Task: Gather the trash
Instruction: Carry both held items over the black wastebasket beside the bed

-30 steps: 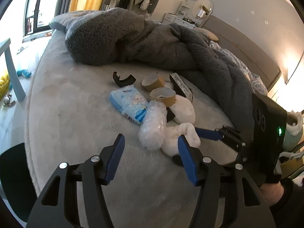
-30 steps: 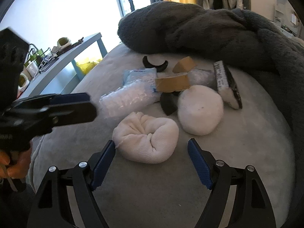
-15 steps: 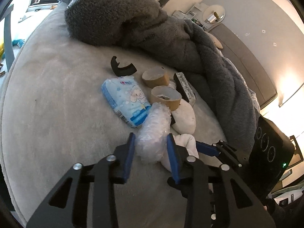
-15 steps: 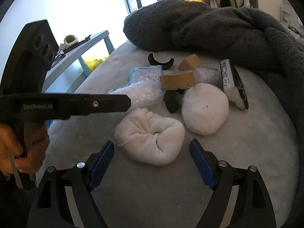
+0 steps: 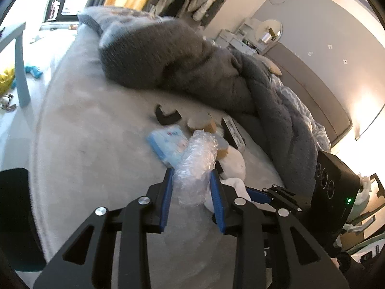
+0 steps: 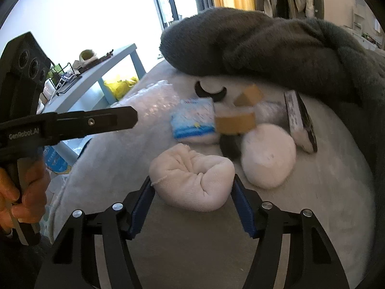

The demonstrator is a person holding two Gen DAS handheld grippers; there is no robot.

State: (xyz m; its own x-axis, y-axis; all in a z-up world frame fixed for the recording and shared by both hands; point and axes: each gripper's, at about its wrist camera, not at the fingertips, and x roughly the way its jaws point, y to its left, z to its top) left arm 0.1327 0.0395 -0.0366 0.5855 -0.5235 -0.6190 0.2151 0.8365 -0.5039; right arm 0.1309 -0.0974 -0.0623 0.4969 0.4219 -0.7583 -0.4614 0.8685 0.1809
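My left gripper (image 5: 192,200) is shut on a roll of clear bubble wrap (image 5: 196,166) and holds it lifted off the grey bed; the wrap also shows in the right wrist view (image 6: 154,101). My right gripper (image 6: 192,207) has closed in on both sides of a rolled white sock (image 6: 192,178); the pads touch its sides. Left on the bed are a blue tissue pack (image 6: 192,120), a cardboard tape ring (image 6: 235,122), a second ring (image 6: 249,95), a black curved piece (image 6: 210,91), a round white bundle (image 6: 268,159) and a dark flat box (image 6: 300,120).
A thick dark grey blanket (image 6: 276,48) is heaped behind the pile. A blue side table (image 6: 96,77) with small items stands left of the bed, with a yellow bag (image 6: 120,84) under it. The left gripper's body (image 6: 60,125) crosses the left of the right wrist view.
My left gripper closed on the bubble wrap and lifted it up and left, uncovering the tissue pack. My right gripper moved forward and narrowed around the white sock.
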